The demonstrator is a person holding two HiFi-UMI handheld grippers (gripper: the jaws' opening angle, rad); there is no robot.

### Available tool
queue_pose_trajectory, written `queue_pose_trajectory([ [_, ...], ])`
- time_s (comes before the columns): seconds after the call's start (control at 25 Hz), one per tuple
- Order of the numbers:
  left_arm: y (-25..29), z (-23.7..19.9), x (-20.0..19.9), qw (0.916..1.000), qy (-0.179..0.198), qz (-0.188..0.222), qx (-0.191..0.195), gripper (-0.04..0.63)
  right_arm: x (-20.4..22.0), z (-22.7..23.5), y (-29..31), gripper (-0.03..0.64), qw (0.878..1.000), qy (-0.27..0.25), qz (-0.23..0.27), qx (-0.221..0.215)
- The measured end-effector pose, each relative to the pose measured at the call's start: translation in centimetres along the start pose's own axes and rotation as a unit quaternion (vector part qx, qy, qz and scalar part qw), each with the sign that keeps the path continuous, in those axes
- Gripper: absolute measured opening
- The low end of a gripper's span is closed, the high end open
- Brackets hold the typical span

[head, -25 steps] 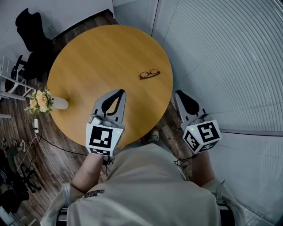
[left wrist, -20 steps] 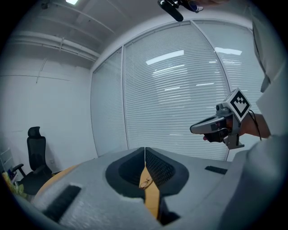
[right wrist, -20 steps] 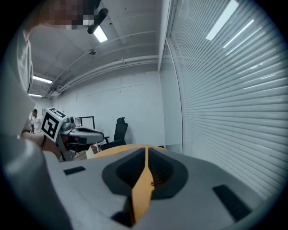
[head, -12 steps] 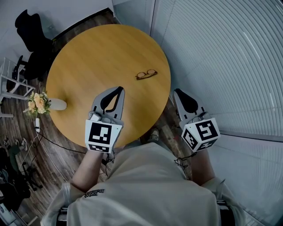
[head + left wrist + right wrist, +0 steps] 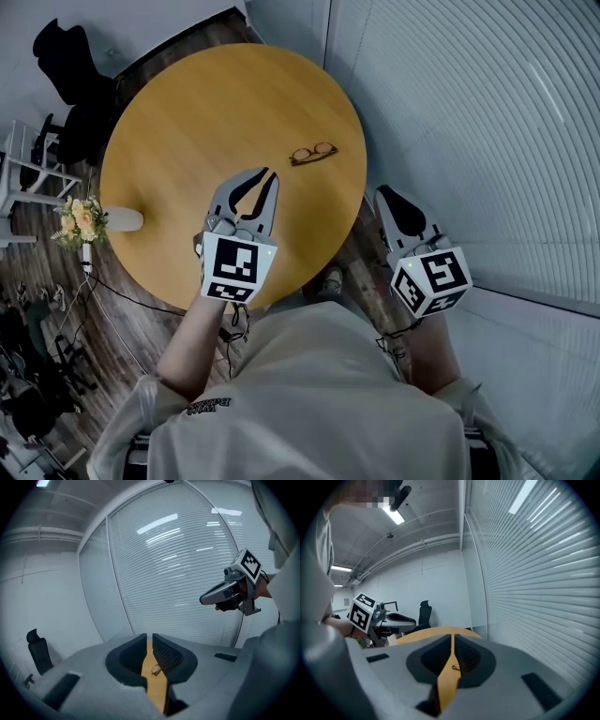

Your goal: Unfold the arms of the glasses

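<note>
A pair of brown-rimmed glasses (image 5: 313, 153) lies on the round wooden table (image 5: 187, 112), toward its right side, with no arms sticking out. My left gripper (image 5: 270, 174) hovers over the table short of the glasses, pointing at them, jaws shut and empty. The left gripper view shows the glasses (image 5: 156, 669) through the thin slit between its jaws. My right gripper (image 5: 382, 193) hangs beyond the table's right edge, shut and empty. The glasses (image 5: 454, 667) also lie ahead of it in the right gripper view. Each gripper appears in the other's view: right gripper (image 5: 202, 600), left gripper (image 5: 414, 619).
A white vase with pale flowers (image 5: 86, 217) stands at the table's left edge. A black chair (image 5: 66, 58) sits behind the table. Window blinds (image 5: 487, 122) run along the right side. Cables (image 5: 112, 309) trail across the wooden floor at the left.
My left gripper has moved forward and to the right over the table, closer to the glasses. The right gripper has shifted only slightly. The glasses have not moved.
</note>
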State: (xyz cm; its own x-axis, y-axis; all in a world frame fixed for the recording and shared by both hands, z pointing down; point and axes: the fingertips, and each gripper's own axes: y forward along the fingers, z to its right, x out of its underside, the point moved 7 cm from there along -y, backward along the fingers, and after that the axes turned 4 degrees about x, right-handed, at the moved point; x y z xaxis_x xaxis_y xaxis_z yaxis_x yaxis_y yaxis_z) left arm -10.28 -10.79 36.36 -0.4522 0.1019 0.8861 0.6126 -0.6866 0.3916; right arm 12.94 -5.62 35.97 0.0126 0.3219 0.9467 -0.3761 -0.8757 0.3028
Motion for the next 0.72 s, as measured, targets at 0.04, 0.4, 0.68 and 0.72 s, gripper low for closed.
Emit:
queue_pose_trajectory([
  [0.04,0.7,0.0,0.3,1.0000,0.000,-0.007,0.004,0.026,0.2,0.3,0.2,0.040,1.000,0.002,-0.003,0.000],
  [0.4,5.6,0.0,1.6,0.9986,0.020,-0.042,0.025,0.032,2.6,2.4,1.9,0.040,0.999,0.014,-0.034,0.001],
  [0.68,10.4,-0.2,3.6,0.9938,0.062,-0.081,0.044,0.106,3.7,3.3,4.0,0.040,0.999,0.012,-0.052,-0.006],
  [0.72,11.1,-0.3,3.9,0.9932,0.063,-0.086,0.047,0.107,3.9,3.5,4.3,0.040,0.998,0.012,-0.055,-0.007],
])
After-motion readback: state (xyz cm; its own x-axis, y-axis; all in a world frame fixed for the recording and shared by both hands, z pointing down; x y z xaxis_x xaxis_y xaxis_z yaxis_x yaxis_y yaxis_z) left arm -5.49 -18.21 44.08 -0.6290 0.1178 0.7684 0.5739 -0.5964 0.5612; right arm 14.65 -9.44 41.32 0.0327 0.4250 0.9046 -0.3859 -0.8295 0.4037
